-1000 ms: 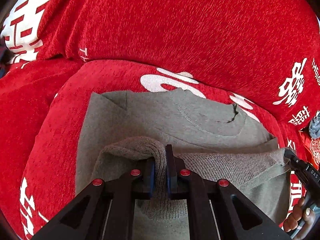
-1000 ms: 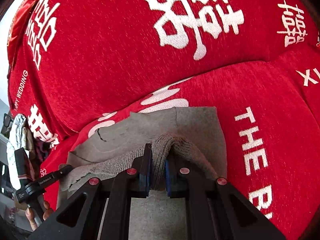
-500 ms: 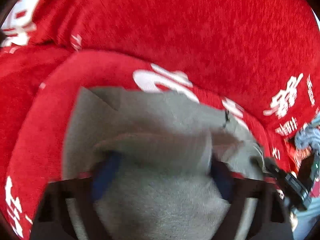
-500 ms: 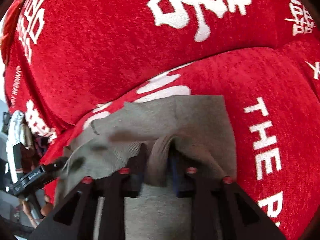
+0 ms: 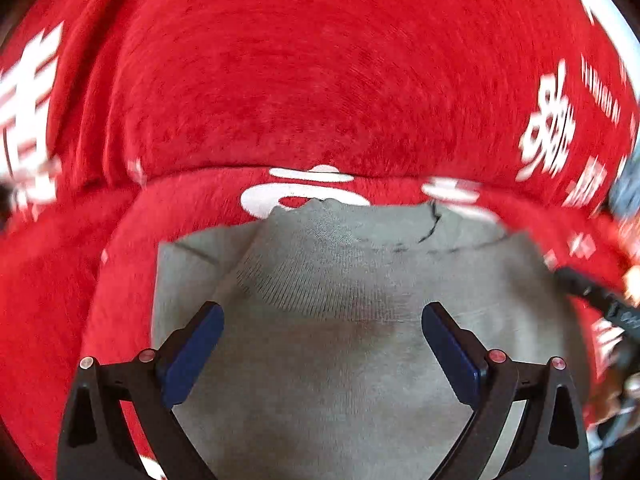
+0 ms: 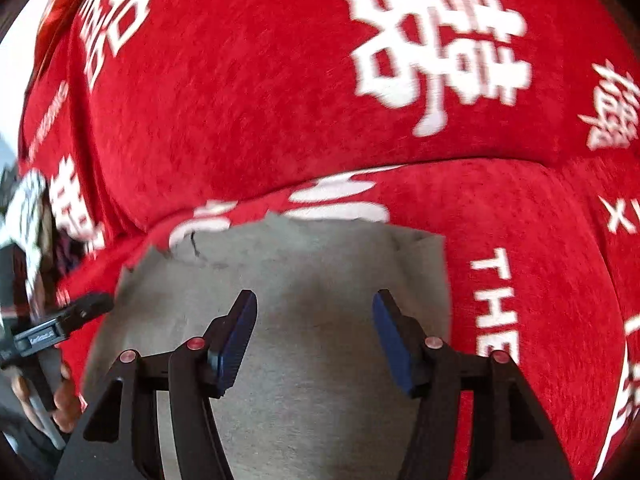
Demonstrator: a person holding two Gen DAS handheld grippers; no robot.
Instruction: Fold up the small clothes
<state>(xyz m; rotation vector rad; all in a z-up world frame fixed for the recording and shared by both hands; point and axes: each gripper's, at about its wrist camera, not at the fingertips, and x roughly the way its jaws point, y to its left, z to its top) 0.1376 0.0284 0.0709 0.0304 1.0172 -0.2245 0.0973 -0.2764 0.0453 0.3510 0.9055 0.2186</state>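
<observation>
A small grey knitted garment (image 5: 340,280) lies folded over on the red sofa seat; it also shows in the right wrist view (image 6: 312,280). My left gripper (image 5: 322,322) is open above its left part, blue pads wide apart, holding nothing. My right gripper (image 6: 314,312) is open above its right part, also empty. The right gripper's tip (image 5: 592,292) shows at the right edge of the left wrist view. The left gripper's tip (image 6: 68,322) shows at the left edge of the right wrist view.
The red sofa cover with white characters fills both views: the backrest (image 5: 320,80) rises right behind the garment and the seat (image 6: 540,260) extends to the right. Some cloth items (image 6: 28,208) lie off the sofa's left end.
Both grippers held a raised fold of the garment's lower edge, carried it towards the backrest and opened. The fold now lies flat on the garment.
</observation>
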